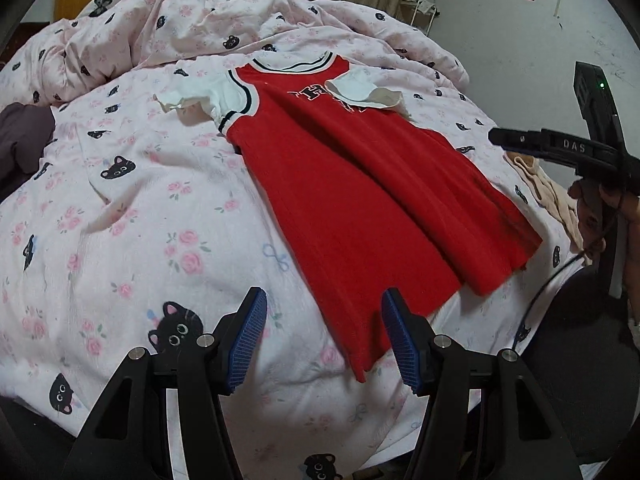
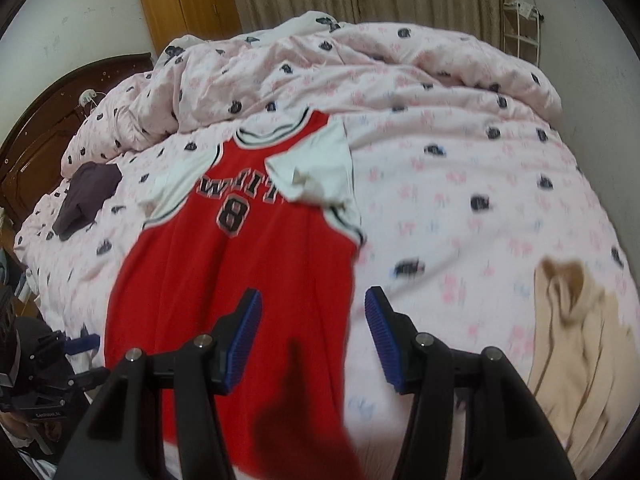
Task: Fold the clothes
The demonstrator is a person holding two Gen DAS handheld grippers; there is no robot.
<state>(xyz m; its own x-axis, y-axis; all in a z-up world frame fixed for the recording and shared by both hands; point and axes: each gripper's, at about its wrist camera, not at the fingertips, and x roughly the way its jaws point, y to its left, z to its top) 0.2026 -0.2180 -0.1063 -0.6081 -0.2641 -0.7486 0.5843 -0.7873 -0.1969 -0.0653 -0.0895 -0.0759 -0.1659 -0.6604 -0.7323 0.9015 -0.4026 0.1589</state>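
A red jersey dress (image 1: 360, 200) with white sleeves and black-and-white trim lies spread on the bed. Its right sleeve (image 1: 366, 90) is folded in over the chest lettering. My left gripper (image 1: 324, 336) is open and empty just above the dress's near hem corner. My right gripper (image 2: 312, 336) is open and empty over the dress's lower right part (image 2: 240, 280), near its right edge. The right wrist view is motion-blurred. The right gripper's body also shows at the right edge of the left wrist view (image 1: 560, 148).
The bed has a pink floral cover with black cats (image 1: 120, 220) and a bunched quilt (image 2: 360, 72) at the far side. A beige garment (image 2: 580, 340) lies to the right of the dress, a dark purple one (image 2: 86, 196) to the left. A wooden headboard (image 2: 36, 132) stands at the left.
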